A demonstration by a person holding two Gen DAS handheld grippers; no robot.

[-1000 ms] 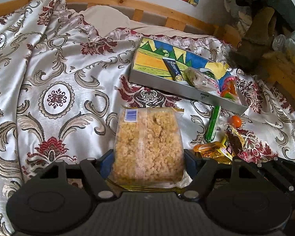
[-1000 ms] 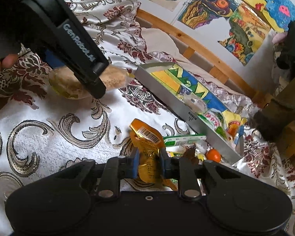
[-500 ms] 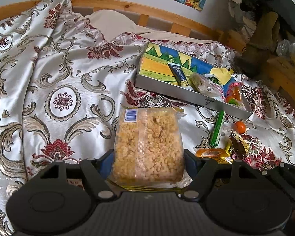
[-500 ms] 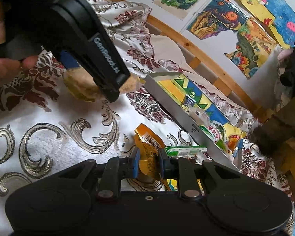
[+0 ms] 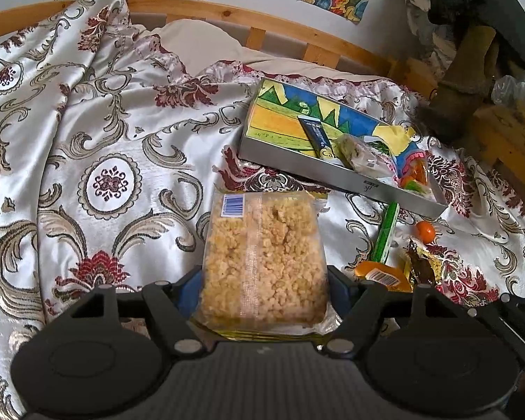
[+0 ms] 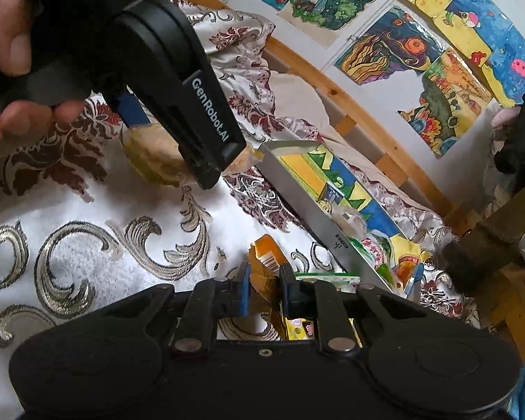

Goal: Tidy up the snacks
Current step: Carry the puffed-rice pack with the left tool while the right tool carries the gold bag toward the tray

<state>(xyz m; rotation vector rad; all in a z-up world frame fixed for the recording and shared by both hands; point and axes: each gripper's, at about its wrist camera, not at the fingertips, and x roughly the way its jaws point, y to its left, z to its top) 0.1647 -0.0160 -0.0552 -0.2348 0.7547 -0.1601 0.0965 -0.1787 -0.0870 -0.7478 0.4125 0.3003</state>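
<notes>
Patterned satin bedspread (image 5: 122, 133) covers the bed, a shallow tray (image 5: 297, 162) lying on it; the left gripper (image 5: 262, 280) clamps a wide bag of crumbly snack (image 5: 262, 255); the right gripper (image 6: 265, 287) is closing on an orange packet (image 6: 266, 266) – the pick-up step; next, I judge, both loads go over to the tray.

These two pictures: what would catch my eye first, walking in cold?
Probably the clear bag of crumbly yellow snack, clamped in the left gripper over the ornate satin bedspread. Next, the orange packet between the closing right gripper's jaws, near the painted box holding other snacks.
</notes>
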